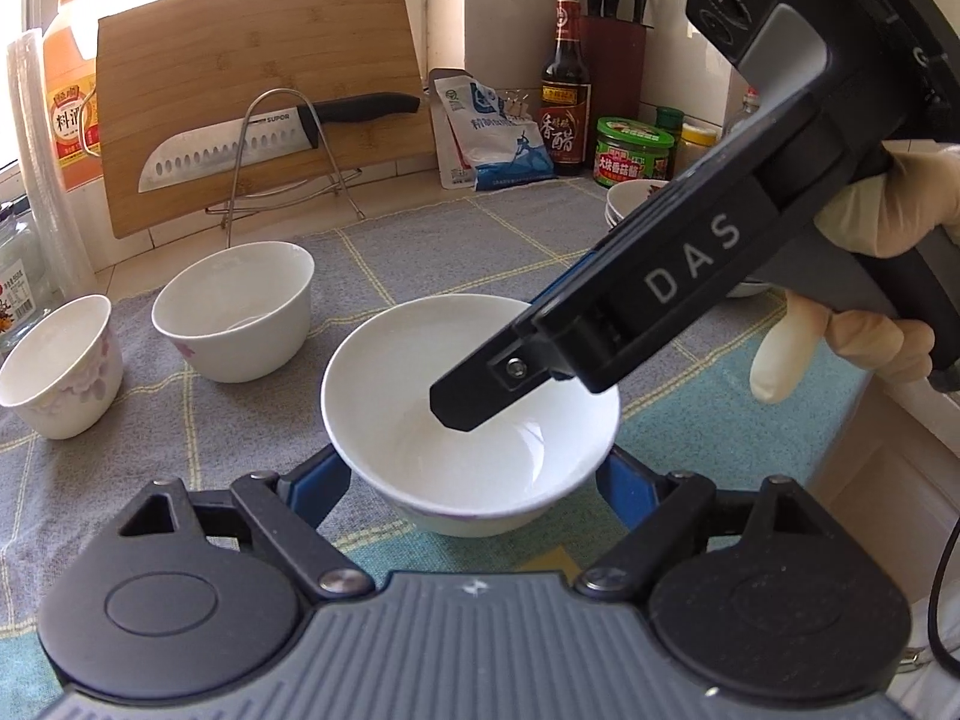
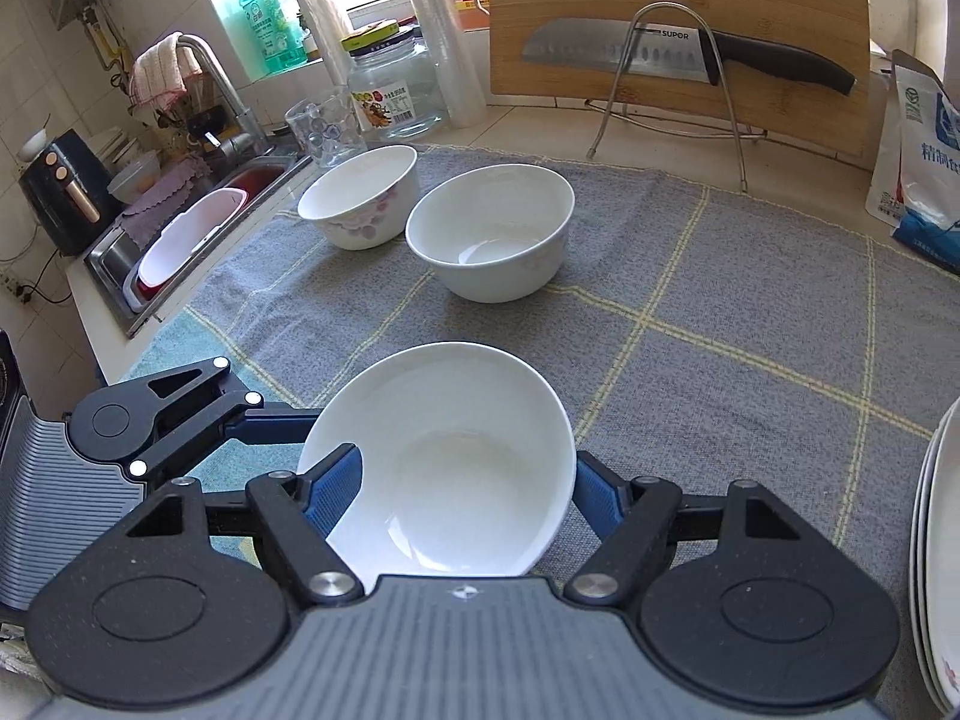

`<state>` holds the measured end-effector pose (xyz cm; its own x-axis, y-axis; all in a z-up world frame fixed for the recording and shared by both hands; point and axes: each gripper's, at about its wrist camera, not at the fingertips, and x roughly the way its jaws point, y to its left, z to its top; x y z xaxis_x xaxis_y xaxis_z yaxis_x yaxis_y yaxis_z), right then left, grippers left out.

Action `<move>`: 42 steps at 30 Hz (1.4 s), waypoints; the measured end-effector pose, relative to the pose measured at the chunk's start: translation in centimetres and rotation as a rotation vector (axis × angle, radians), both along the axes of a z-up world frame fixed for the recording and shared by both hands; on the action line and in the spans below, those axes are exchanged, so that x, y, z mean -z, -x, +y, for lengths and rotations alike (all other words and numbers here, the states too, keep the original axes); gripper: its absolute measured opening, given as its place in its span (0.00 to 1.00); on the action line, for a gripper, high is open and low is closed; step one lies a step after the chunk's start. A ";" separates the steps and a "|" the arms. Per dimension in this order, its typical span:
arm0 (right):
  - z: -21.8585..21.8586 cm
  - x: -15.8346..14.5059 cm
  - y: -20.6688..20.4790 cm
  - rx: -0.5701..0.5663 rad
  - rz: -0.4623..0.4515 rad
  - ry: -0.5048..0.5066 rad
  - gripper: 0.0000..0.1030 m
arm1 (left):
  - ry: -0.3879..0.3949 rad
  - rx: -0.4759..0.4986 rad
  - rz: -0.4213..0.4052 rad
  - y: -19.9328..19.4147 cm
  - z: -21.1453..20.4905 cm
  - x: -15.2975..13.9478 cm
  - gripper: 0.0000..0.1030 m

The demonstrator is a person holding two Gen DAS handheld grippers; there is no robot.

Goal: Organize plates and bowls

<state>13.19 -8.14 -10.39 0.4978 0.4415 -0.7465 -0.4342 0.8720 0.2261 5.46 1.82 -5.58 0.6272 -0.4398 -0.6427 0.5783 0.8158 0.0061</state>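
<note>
The surface (image 2: 750,312) under its grey checked cloth lies bare to the right up to stacked plates (image 2: 939,570). Two white bowls (image 2: 489,234) stand far left by the sink (image 2: 174,252). Both grippers pinch the near white bowl (image 2: 444,462): left hand-held gripper (image 1: 474,483) across its walls, right hand-held gripper (image 2: 462,495) across its rim.

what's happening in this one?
A person is working one plain white ceramic bowl on the grey checked cloth with both tongs. The left tongs clasp it from outside, one finger on each side. The right tongs have one finger inside the bowl and one outside; their grip is unclear. Two other white bowls stand untouched further back.
</note>
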 end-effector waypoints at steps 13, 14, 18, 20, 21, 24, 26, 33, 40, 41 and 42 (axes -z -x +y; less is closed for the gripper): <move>-0.8 0.7 -0.2 0.011 0.015 0.024 0.78 | 0.017 0.011 0.031 -0.8 -0.5 0.7 0.86; -0.7 0.7 -0.2 0.010 0.015 0.026 0.80 | 0.018 0.011 0.031 -0.8 -0.6 0.7 0.86; -0.5 0.4 -0.2 0.007 -0.007 0.021 0.97 | 0.026 0.017 0.019 -0.7 -0.6 0.6 0.95; -0.5 0.1 -0.3 0.011 -0.025 0.021 1.00 | 0.029 0.015 0.011 -0.5 -0.6 0.4 0.96; -0.4 0.0 -0.3 0.012 -0.028 0.019 1.00 | 0.028 0.014 0.013 -0.5 -0.6 0.4 0.96; -0.2 -0.3 -0.4 0.011 -0.042 0.030 1.00 | 0.026 0.011 0.015 -0.2 -0.2 0.2 0.96; 0.0 -0.4 -0.4 0.007 -0.052 0.042 1.00 | 0.031 0.010 0.020 0.1 0.1 0.0 0.96; 0.8 -1.0 -0.9 -0.017 -0.077 0.065 1.00 | 0.032 -0.019 0.014 0.8 2.5 -1.1 0.96; 1.2 -2.2 -2.4 -0.047 -0.112 0.097 1.00 | 0.025 -0.146 -0.051 -1.4 4.9 -1.5 0.96; 1.3 -2.4 -2.7 -0.051 -0.118 0.101 1.00 | 0.016 -0.169 -0.059 -2.0 5.0 -1.4 0.96; 1.3 -2.5 -3.0 -0.058 -0.124 0.104 1.00 | 0.008 -0.189 -0.066 -2.7 5.1 -1.2 0.96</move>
<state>16.20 -6.85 -7.89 0.5645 0.3956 -0.7245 -0.5037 0.8604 0.0773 8.16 6.93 -4.35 0.7397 -0.3147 -0.5949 0.4130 0.9101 0.0321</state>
